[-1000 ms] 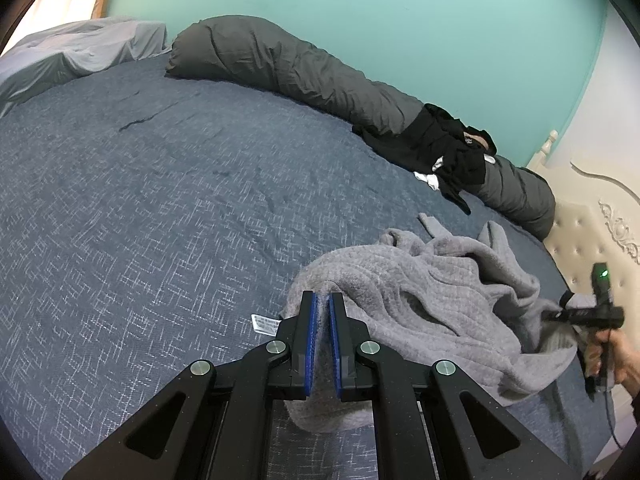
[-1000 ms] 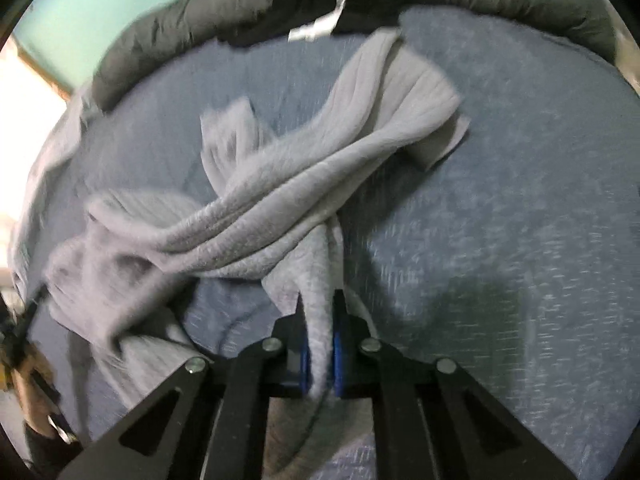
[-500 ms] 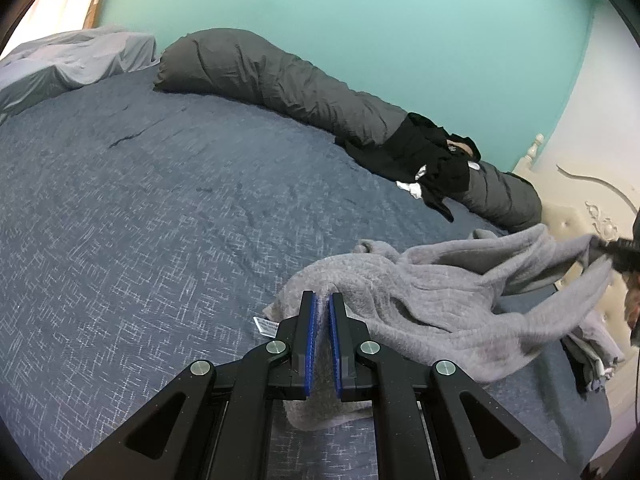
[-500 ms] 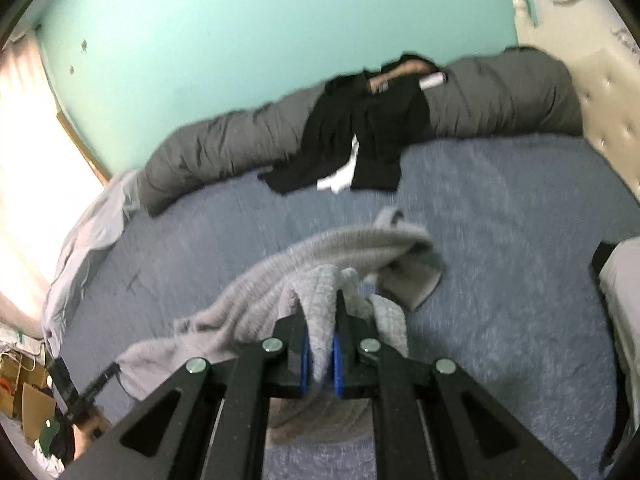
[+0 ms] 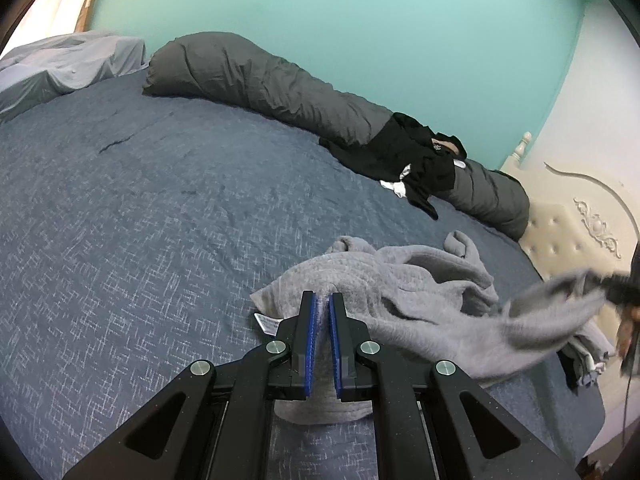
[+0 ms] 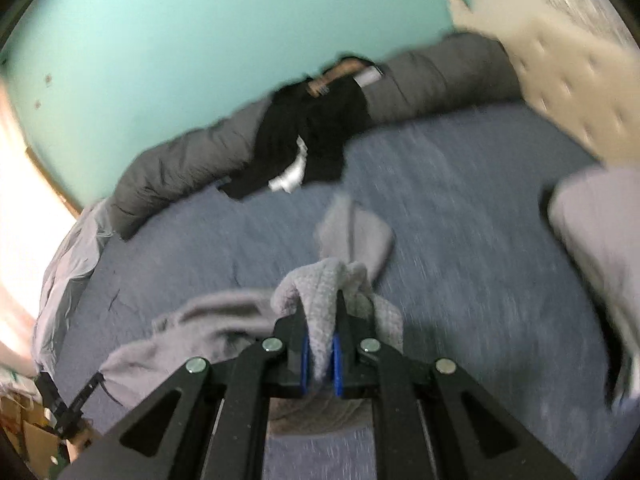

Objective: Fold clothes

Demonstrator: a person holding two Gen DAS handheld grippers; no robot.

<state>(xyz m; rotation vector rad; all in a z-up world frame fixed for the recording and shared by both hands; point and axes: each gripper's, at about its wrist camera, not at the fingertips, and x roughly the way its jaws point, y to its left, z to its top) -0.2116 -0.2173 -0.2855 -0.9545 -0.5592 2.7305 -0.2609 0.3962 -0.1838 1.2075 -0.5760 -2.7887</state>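
On the bed: a grey knit garment (image 5: pixel 404 292) lies crumpled on the blue-grey bedspread (image 5: pixel 140 208), gripped at two ends.
Change, garment: one second ago it was heaped near the left gripper with the right end low; now that end is lifted and drawn out to the right, blurred in the left wrist view.
Change, right view: it looked down on the cloth a second ago; now it faces the teal wall (image 6: pixel 168 40), the whole frame smeared by motion.
Change, left gripper: its place at the garment's near edge matches the earlier frames.
Left gripper (image 5: pixel 322 304): low over the bedspread, pointing across the bed; its blue pads (image 5: pixel 311 344) stand a narrow slit apart with grey fabric between and below them, so it appears clamped on the hem.
Right gripper (image 6: pixel 320 308): raised and angled toward the far side of the bed, closed on a thick fold of the garment that bulges over the tips; in the left wrist view it shows only as a dark blur at the right edge.
Label: a small white tag (image 5: pixel 266 323) sticks out at the garment's edge just left of the left gripper; its print is too small to read.
Far edge: a long dark grey bolster (image 5: pixel 256 76) with black clothes (image 5: pixel 412 160) draped over it.
Right side: a cream tufted headboard (image 5: pixel 560 236).
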